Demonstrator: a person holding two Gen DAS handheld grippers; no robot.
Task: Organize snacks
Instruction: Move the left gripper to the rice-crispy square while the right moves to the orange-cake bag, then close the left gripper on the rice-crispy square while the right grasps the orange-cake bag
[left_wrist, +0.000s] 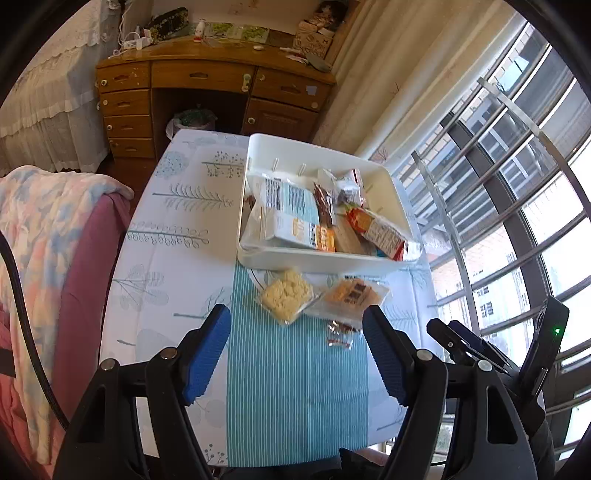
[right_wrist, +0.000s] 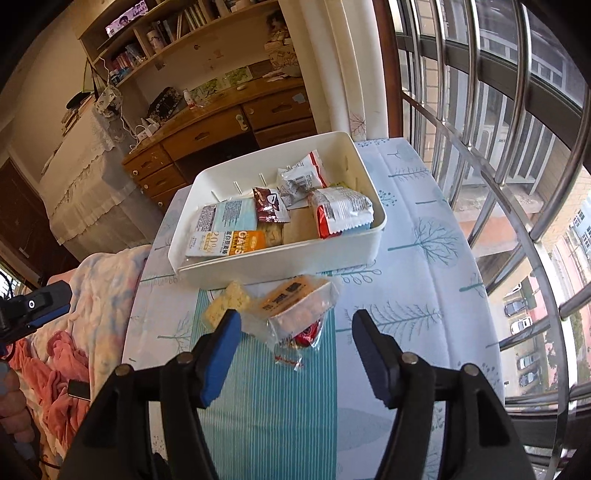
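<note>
Both grippers, left gripper (left_wrist: 297, 347) and right gripper (right_wrist: 295, 349), hover spread and empty over three loose snack packets (left_wrist: 321, 299) lying on the striped table runner (left_wrist: 295, 387), just before a white bin (left_wrist: 314, 258) filled with snacks.

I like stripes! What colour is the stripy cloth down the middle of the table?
The cloth has thin teal-blue and white stripes, clearest in the left wrist view.

A lived-in bedroom at home: a wooden desk (left_wrist: 207, 92) with drawers stands at the far wall, shelves of books (right_wrist: 177, 33) above it, a lace-covered bed (left_wrist: 44, 110) at far left, curtains (left_wrist: 399, 74) and a barred window (left_wrist: 517, 184) on the right.
</note>
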